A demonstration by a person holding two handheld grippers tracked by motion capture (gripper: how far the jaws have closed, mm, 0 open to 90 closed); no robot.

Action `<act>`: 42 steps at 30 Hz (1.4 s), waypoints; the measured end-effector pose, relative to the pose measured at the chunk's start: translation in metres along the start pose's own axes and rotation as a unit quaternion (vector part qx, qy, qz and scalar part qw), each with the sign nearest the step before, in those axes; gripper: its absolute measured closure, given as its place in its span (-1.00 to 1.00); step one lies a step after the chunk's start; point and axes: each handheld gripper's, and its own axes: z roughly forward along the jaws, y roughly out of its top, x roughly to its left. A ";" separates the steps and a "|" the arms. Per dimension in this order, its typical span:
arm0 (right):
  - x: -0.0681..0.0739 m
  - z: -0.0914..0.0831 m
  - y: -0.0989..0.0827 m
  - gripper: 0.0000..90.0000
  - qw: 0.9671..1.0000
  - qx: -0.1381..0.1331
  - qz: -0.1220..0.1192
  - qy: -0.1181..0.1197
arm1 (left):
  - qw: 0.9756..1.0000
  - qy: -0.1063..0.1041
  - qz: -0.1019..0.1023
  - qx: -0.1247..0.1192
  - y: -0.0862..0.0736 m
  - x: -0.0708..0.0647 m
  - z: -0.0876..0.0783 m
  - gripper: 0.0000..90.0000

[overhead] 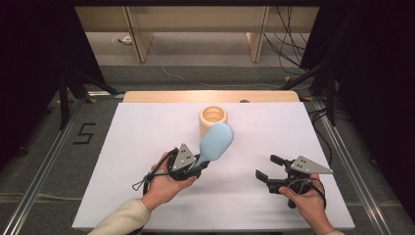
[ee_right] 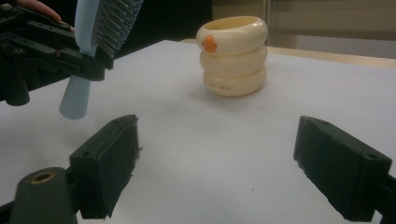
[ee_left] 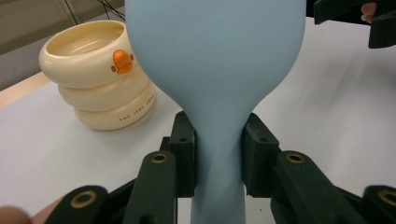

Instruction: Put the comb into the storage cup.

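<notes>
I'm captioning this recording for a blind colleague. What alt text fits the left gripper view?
The left gripper is clamped on the narrow handle of a light blue hairbrush, whose smooth back rises up the middle of the frame. To its left, a cream ringed cup with a small orange duck mark stands on the white table.

Left tongs (overhead: 199,164) clamped shut, raised off the table; right tongs (overhead: 267,168) spread wide, held low

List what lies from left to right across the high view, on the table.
Left claw shut on the handle of the blue hairbrush → cream ringed cup → right claw, open.
</notes>
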 end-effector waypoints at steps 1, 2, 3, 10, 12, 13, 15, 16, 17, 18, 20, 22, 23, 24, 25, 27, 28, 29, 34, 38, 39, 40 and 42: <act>0.001 0.001 0.000 -0.67 1.000 -0.002 0.000 -0.001 | 1.000 0.000 0.001 -0.001 0.000 -0.001 0.000 0.54; 0.001 0.001 0.001 -0.68 1.000 -0.004 0.002 -0.001 | 1.000 0.001 0.001 -0.001 0.001 -0.001 0.000 0.54; 0.002 0.001 0.001 -0.68 1.000 -0.006 0.003 -0.002 | 1.000 0.002 0.002 -0.003 0.001 -0.002 0.000 0.54; 0.009 0.002 0.008 -0.74 1.000 -0.023 0.005 -0.001 | 1.000 0.003 0.005 -0.007 0.003 -0.006 0.001 0.54; 0.010 0.003 0.009 -0.74 1.000 -0.026 0.008 0.000 | 1.000 0.003 0.005 -0.008 0.003 -0.006 0.002 0.54; 0.010 0.003 0.011 -0.74 0.999 -0.030 0.012 0.001 | 1.000 0.001 0.005 -0.008 0.003 -0.007 0.003 0.54; 0.011 0.004 0.013 -0.75 0.999 -0.035 0.016 0.003 | 1.000 0.001 0.007 -0.008 0.003 -0.008 0.004 0.54; 0.011 0.005 0.014 -0.75 0.999 -0.038 0.019 0.003 | 1.000 -0.001 0.006 -0.007 0.003 -0.008 0.004 0.54; 0.011 0.005 0.014 -0.75 0.999 -0.038 0.019 0.003 | 1.000 -0.001 0.006 -0.007 0.003 -0.008 0.004 0.54; 0.013 0.007 0.016 -0.76 0.999 -0.043 0.025 0.007 | 1.000 -0.001 0.008 -0.007 0.003 -0.009 0.005 0.54; 0.017 0.011 0.019 -0.79 0.999 -0.047 0.025 0.011 | 1.000 -0.002 0.007 -0.007 0.002 -0.010 0.007 0.54; 0.020 0.016 0.020 -0.80 0.998 -0.048 0.023 0.015 | 1.000 -0.004 0.008 -0.005 0.003 -0.011 0.008 0.54; 0.020 0.016 0.020 -0.80 0.998 -0.048 0.023 0.015 | 1.000 -0.004 0.008 -0.005 0.003 -0.011 0.008 0.54; 0.024 0.020 0.023 -0.82 0.998 -0.048 0.020 0.021 | 1.000 -0.004 0.010 -0.006 0.003 -0.012 0.008 0.54; 0.026 0.022 0.025 -0.82 0.998 -0.050 0.018 0.024 | 1.000 -0.005 0.010 -0.005 0.003 -0.012 0.008 0.54; 0.029 0.026 0.028 -0.83 0.998 -0.053 0.016 0.029 | 1.000 -0.004 0.010 -0.006 0.003 -0.013 0.008 0.54; 0.031 0.028 0.030 -0.84 0.998 -0.054 0.014 0.031 | 1.000 -0.005 0.009 -0.007 0.003 -0.013 0.008 0.54; 0.031 0.028 0.030 -0.84 0.998 -0.054 0.014 0.031 | 1.000 -0.005 0.010 -0.008 0.003 -0.014 0.008 0.54; 0.039 0.036 0.038 -0.87 0.997 -0.060 0.009 0.041 | 1.000 -0.006 0.012 -0.008 0.004 -0.015 0.008 0.54; 0.043 0.042 0.043 -0.89 0.997 -0.064 0.007 0.046 | 1.000 -0.006 0.013 -0.008 0.004 -0.017 0.009 0.54; 0.043 0.043 0.044 -0.89 0.997 -0.064 0.008 0.047 | 1.000 -0.008 0.013 -0.007 0.004 -0.017 0.009 0.54; 0.043 0.043 0.044 -0.89 0.997 -0.064 0.008 0.047 | 1.000 -0.008 0.013 -0.007 0.004 -0.017 0.009 0.54; 0.046 0.048 0.049 -0.89 0.996 -0.067 0.007 0.051 | 1.000 -0.010 0.015 -0.007 0.004 -0.018 0.010 0.54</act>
